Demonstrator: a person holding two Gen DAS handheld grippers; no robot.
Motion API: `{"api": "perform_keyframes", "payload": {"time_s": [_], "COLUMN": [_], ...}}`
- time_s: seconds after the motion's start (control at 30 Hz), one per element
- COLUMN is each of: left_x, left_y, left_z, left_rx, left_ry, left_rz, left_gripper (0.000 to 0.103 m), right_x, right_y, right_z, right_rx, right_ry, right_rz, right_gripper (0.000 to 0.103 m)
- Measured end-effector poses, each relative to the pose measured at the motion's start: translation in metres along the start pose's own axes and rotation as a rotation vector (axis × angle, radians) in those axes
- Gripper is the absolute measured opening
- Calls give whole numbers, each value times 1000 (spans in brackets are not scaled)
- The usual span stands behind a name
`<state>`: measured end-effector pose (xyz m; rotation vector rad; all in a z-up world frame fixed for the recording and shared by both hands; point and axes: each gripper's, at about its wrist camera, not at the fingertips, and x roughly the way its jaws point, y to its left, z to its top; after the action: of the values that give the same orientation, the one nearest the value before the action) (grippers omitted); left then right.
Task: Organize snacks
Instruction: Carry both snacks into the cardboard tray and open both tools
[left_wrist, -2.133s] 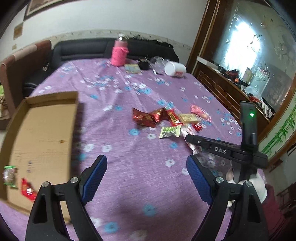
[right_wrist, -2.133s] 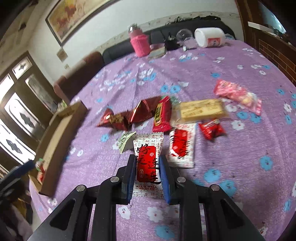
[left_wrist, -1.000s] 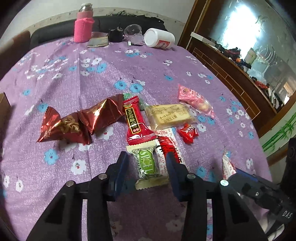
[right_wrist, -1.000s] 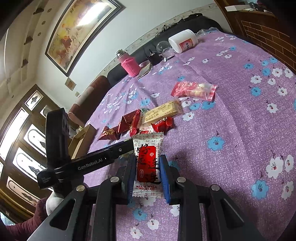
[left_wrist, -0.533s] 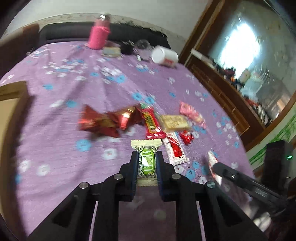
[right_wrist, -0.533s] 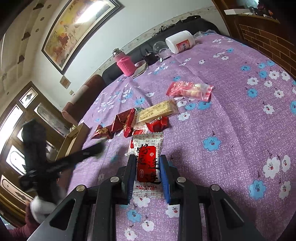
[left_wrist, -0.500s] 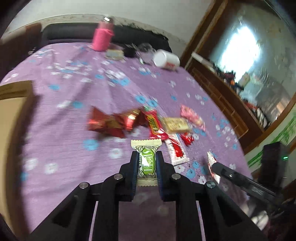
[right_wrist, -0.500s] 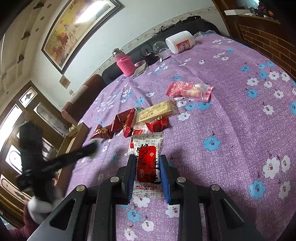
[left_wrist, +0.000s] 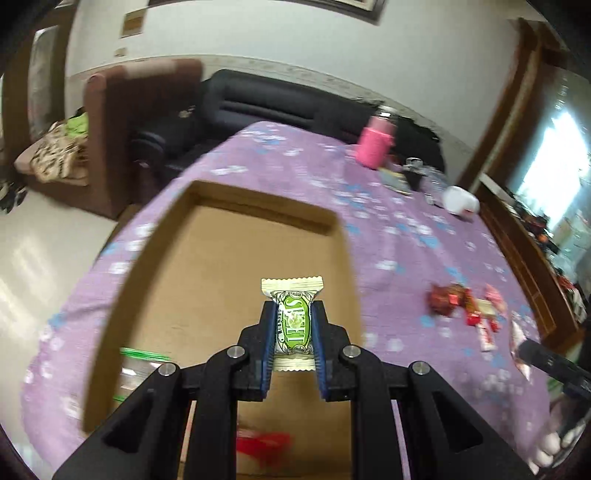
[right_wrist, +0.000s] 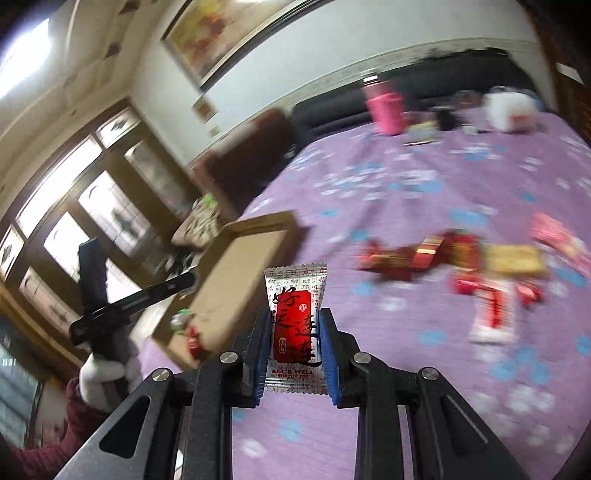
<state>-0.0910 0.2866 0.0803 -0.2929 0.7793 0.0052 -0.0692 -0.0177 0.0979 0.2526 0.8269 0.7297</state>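
Observation:
My left gripper (left_wrist: 293, 325) is shut on a green and cream snack packet (left_wrist: 293, 321) and holds it above the shallow cardboard box (left_wrist: 207, 254). A green-edged packet (left_wrist: 138, 363) and a red packet (left_wrist: 264, 445) lie in the box. My right gripper (right_wrist: 295, 332) is shut on a white and red snack packet (right_wrist: 295, 325), held above the purple cloth to the right of the box (right_wrist: 236, 280). Several loose snacks (right_wrist: 461, 258) lie on the cloth at the right; they also show in the left wrist view (left_wrist: 465, 306).
A purple flowered cloth (left_wrist: 388, 236) covers the table. A pink bottle (left_wrist: 375, 142), a white jar (left_wrist: 460, 199) and small items stand at the far end. A black sofa (left_wrist: 280, 99) and brown chair (left_wrist: 144, 122) lie beyond. The left gripper's body (right_wrist: 107, 295) shows left of the box.
My left gripper picked the green packet from the snack pile and swung left over the box. My right gripper, still holding its red packet, has moved left toward the box.

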Motion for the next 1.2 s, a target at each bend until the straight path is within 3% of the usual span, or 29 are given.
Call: {"api": "perform_keyframes", "payload": {"time_s": [0.13,0.27,0.43,0.6,0.7,0.77,0.83,0.93,1.07,1.2], "left_x": [10,20,30,36,35,33,28,17,-12,-45], "left_y": [34,54,65,73,77,79,78,76,65,36], "left_z": [5,8,3,-1,-1,-1,1,2,3,0], "left_rx": [-25,-40,-45,-61,-79,-94,-100,-104,-127,-108], "left_ry": [16,42,80,101,99,99,88,65,0,-79], "left_rz": [43,71,92,92,90,78,68,71,35,-22], "left_gripper": [18,18,18,18,20,27,43,47,51,69], "right_x": [50,109,171,205,210,211,207,195,162,121], "right_y": [44,79,100,106,108,110,108,110,106,89], "right_z": [6,7,-1,-8,-11,-12,-10,-8,-6,-7], "right_rx": [-47,-88,-98,-116,-131,-131,-126,-128,-122,-94], "right_ry": [78,166,262,314,310,306,294,265,204,131], "right_rz": [57,58,49,21,-1,-4,5,11,21,14], "right_gripper": [28,28,28,28,30,32,32,32,32,32]}}
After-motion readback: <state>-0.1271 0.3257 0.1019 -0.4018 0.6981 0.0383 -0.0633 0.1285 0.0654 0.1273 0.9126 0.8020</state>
